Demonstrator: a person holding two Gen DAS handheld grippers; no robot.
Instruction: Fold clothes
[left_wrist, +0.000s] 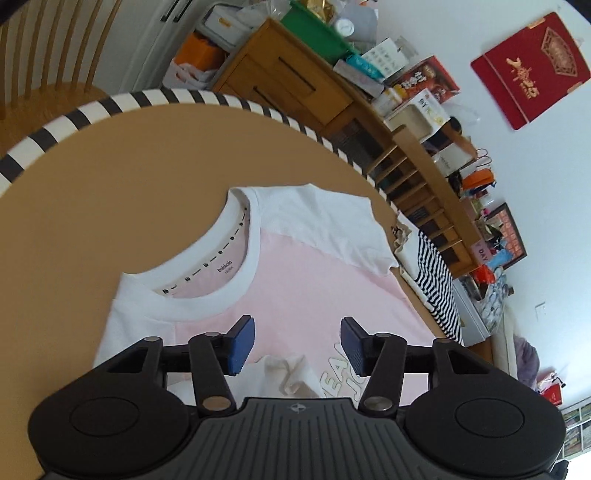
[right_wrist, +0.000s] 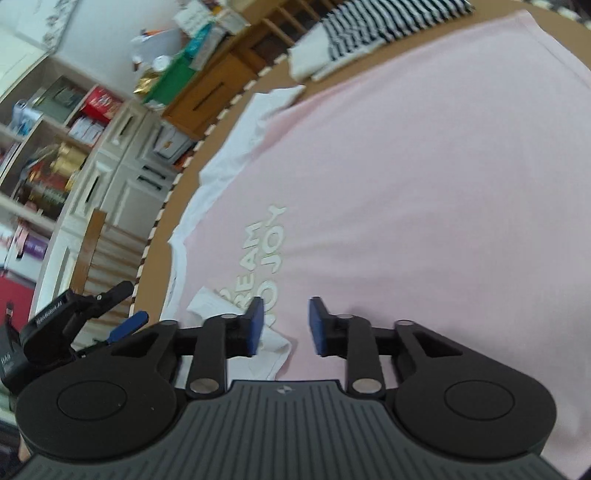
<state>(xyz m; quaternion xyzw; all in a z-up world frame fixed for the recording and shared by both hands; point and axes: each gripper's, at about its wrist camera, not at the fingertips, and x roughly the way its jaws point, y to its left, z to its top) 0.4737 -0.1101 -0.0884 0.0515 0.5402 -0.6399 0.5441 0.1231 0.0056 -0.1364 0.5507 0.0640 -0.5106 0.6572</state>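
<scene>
Both pairs of fingers stand apart with nothing between them. The left gripper (left_wrist: 297, 343) is parted wide over the chest of the pink T-shirt (left_wrist: 295, 288). The right gripper (right_wrist: 286, 326) shows a narrower gap, and its blue pads (right_wrist: 256, 325) touch no cloth.

The T-shirt lies face up and mostly flat on the tan table (left_wrist: 110, 184), which has a striped edge. In the left wrist view the white collar (left_wrist: 207, 266) is ahead of the fingers and to their left, and one white sleeve (left_wrist: 332, 225) spreads out ahead to the right. The other sleeve (right_wrist: 267, 350) appears to be turned in over the chest; it lies crumpled just beside the raised lettering (right_wrist: 266, 254), under the inner pad of the right gripper and just below the left gripper's fingers.

The shirt's long axis runs from the collar away across the right wrist view, toward the hem near a striped garment (right_wrist: 369, 26) at the table's far edge. So the left hand is nearer the collar end, and the right hand looks down the body. The spread sleeve is probably next to be folded in, and the left gripper seems better placed for it.
</scene>
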